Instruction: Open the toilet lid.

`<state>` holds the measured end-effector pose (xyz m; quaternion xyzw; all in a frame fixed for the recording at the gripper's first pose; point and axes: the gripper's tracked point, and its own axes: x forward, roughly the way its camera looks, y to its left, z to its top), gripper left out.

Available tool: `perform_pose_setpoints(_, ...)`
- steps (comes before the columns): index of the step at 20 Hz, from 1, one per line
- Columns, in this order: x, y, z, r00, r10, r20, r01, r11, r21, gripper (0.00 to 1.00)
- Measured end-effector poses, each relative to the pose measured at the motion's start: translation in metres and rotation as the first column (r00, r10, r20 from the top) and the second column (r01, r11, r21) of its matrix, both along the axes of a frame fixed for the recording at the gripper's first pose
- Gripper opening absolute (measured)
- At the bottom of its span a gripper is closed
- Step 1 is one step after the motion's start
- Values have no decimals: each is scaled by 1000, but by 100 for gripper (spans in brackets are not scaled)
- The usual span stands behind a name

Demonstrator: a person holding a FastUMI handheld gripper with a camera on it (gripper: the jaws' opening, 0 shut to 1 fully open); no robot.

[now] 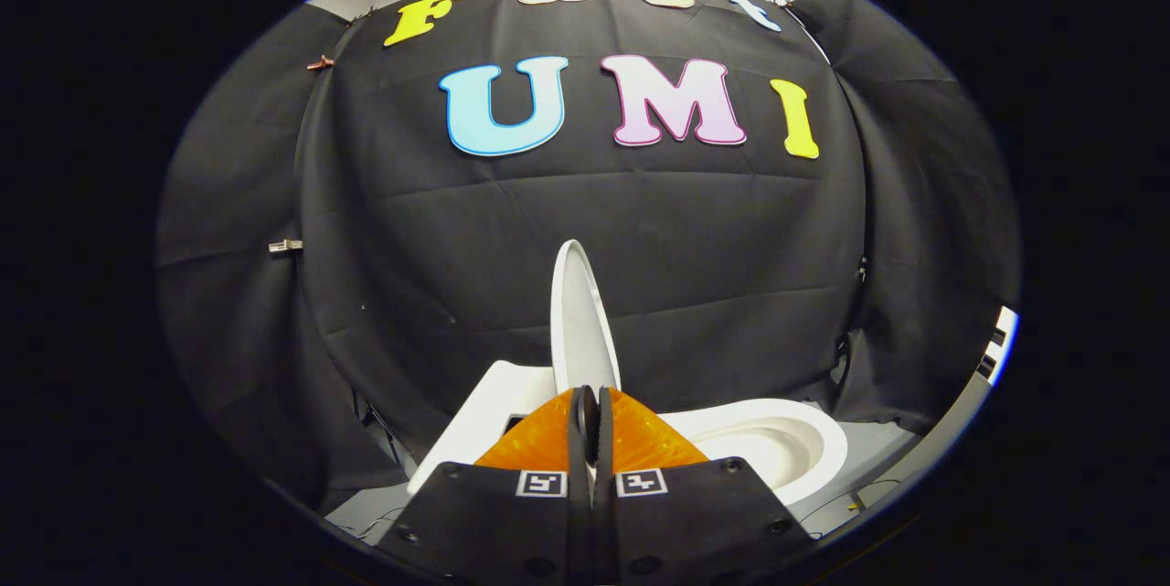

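lid look: toilet lid [578,316] is white, glossy, thin oval shell, seen nearly edge-on; pale grey shading on its right-facing inner side, brighter rim along the left edge.

lid state: raised, standing about upright, off the bowl.

lid axis: long axis runs near-vertical, rounded free end up, hinged end down by the fingers; top leans slightly left. Broad inner face turns right, toward the bowl.

lid place: just ahead of the gripper fingertips, rising from between them; cistern to its left, bowl to its right, black cloth wall behind it.

gripper: gripper [591,403] fingers are pressed close together, just a thin slit between them; lid's lower edge sits right at that slit. Cannot tell if the fingers pinch the lid or merely sit in front of it.

bowl: toilet bowl [777,444] white, open, rim and hollow visible, to the right of the fingers and a little beyond them; its length runs from the lid out to the right.

cistern: white cistern [480,421] block left of the fingers, partly hidden by the gripper body.

floor: grey floor [882,458] around the bowl's right side; thin cable lies on it near the bowl foot.

wall: black cloth wall [695,248], creased, far behind the toilet; small clip [285,245] on the left fold.
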<state>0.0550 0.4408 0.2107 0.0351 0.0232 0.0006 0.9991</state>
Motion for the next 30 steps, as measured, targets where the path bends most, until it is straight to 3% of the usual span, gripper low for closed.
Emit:
perform_pose_setpoints(13,1,33,-6,1000,15,4,-15,998,-61,8)
perform_pose_setpoints(15,2,36,-16,999,29,-30,-30,999,-45,13)
perform_pose_setpoints(18,3,41,-52,987,51,-153,-55,998,-24,31)
perform_pose_setpoints(20,2,39,-50,990,49,-130,-56,997,-57,41)
perform_pose_setpoints(27,0,45,-21,995,71,-63,-75,995,-71,42)
perform_pose_setpoints(30,0,48,-23,994,81,-73,-87,993,-80,48)
